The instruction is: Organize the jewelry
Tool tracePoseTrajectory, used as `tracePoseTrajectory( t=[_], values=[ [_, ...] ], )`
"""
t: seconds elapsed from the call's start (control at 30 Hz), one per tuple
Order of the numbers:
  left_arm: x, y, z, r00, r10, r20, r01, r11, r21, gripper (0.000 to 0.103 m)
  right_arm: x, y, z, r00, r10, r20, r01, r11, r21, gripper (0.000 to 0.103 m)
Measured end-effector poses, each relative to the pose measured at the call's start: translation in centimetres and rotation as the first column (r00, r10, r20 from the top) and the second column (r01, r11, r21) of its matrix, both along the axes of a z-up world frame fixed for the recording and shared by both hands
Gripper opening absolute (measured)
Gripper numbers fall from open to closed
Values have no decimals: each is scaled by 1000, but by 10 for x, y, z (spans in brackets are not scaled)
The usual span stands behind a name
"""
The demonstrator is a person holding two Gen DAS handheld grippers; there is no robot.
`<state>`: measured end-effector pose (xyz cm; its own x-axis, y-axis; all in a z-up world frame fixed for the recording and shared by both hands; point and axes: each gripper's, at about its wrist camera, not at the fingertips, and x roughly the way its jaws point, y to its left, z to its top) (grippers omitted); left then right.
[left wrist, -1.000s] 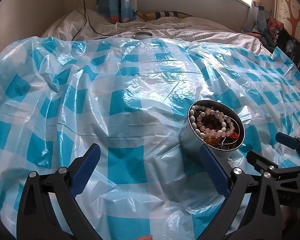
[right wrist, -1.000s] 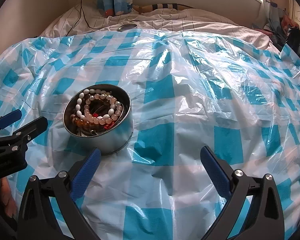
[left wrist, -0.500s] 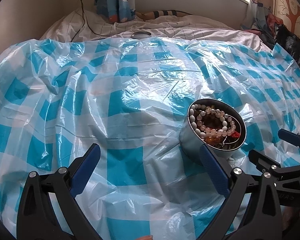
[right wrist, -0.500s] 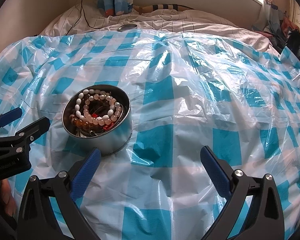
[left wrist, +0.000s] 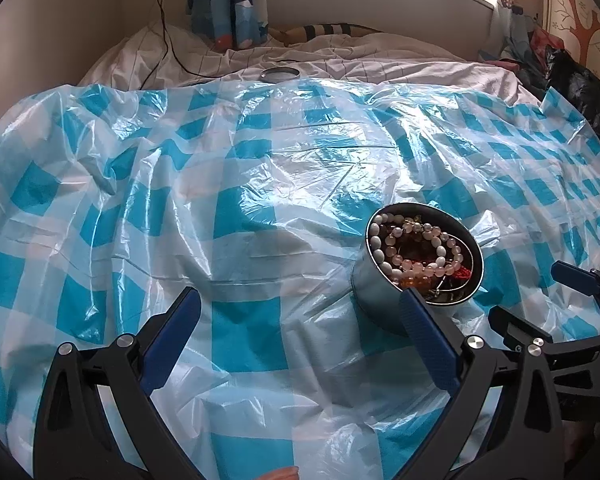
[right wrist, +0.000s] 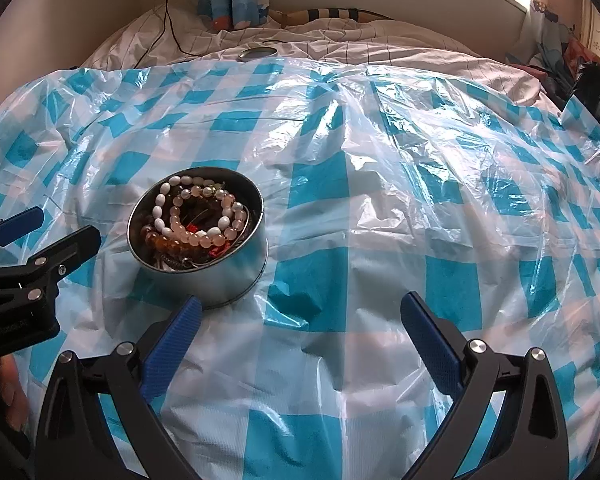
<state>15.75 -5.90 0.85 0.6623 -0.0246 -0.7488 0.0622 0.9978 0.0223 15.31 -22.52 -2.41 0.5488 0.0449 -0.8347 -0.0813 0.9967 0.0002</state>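
A round metal tin (left wrist: 376, 300) (right wrist: 224, 280) sits on the blue-checked plastic sheet (left wrist: 240, 208) (right wrist: 380, 220). It holds several bead bracelets (left wrist: 416, 248) (right wrist: 198, 216), white, pink and amber. My left gripper (left wrist: 296, 328) is open and empty, with the tin just beyond its right fingertip. My right gripper (right wrist: 296, 328) is open and empty, with the tin just beyond its left fingertip. Each gripper shows in the other's view: the right gripper's fingers (left wrist: 572, 276) at the right edge, the left gripper's fingers (right wrist: 64, 244) at the left edge.
The tin's metal lid (left wrist: 280, 75) (right wrist: 257, 53) lies on the white bedding beyond the sheet's far edge. A black cable (left wrist: 168, 32) runs down the wall at the back left. A curtain (left wrist: 228, 4) hangs behind the bed. Dark clothes (left wrist: 572, 92) lie at the right.
Both grippers have drawn back and tilted up slightly, so the view shows more of the far bed. The tin and beads have not moved. Both grippers stay open.
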Motion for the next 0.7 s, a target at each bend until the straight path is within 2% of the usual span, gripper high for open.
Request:
tracePoseTrajectory(
  t=[0.7],
  values=[
    [-14,-3,2,1000,-4,-26,4,1000,13,95,-15,2,9,1000,12,9,-12,1000,-10,96]
  ],
)
